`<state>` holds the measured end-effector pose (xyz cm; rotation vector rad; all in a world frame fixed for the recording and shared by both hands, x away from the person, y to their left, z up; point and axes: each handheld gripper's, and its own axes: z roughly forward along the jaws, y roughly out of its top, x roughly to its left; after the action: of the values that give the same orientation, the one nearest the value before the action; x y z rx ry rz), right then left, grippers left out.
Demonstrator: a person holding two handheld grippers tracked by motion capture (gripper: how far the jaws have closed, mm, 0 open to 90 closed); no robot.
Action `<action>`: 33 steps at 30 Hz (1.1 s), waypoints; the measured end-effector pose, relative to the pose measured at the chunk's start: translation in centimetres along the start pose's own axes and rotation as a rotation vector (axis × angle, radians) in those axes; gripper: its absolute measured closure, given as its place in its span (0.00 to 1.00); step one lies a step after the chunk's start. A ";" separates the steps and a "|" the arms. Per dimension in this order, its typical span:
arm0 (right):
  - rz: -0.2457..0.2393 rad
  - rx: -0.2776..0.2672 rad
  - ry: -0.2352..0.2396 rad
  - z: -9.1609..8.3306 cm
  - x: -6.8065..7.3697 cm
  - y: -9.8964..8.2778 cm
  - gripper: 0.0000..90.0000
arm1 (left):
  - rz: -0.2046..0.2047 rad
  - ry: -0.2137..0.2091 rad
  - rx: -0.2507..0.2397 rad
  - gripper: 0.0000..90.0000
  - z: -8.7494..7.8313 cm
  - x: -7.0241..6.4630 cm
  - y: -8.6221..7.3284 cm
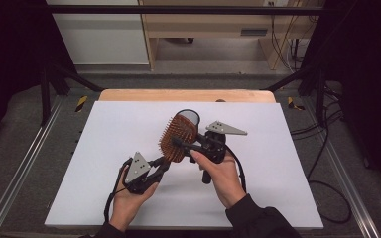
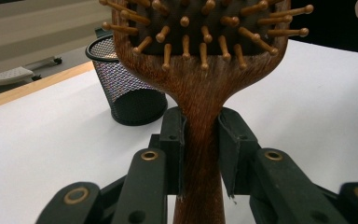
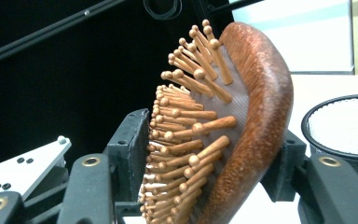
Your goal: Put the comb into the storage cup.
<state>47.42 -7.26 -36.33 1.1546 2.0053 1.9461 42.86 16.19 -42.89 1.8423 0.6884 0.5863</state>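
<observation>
A wooden paddle hairbrush with wooden pins is held above the white table top between both grippers. My left gripper is shut on its handle, one jaw on each side of the neck, just below the head. In the left gripper view, that gripper points up at the pin side. My right gripper is shut across the brush head, with one jaw against the pin tips and the other against the rounded back. The right gripper sees the head edge-on.
A black mesh pen cup stands upright on the white table sheet just behind the brush; the cup looks empty. The wooden table edge runs along the back. Dark frame rails flank both sides.
</observation>
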 end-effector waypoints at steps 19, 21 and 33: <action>0.024 -0.028 0.009 -0.1 0.6 0.2 0.60 | -0.009 0.001 -0.028 0.81 0.0 0.0 -0.1; 0.018 -0.029 0.007 -0.2 0.7 0.2 0.61 | -0.010 -0.001 -0.029 0.81 0.0 -0.1 -0.1; 0.000 -0.072 -0.072 -2.4 -1.0 2.2 0.61 | -0.042 0.008 -0.060 0.34 -0.5 0.4 -0.3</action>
<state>47.73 -10.05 -34.37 1.1897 1.8833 1.9304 42.77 16.93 -42.92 1.7664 0.7055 0.5814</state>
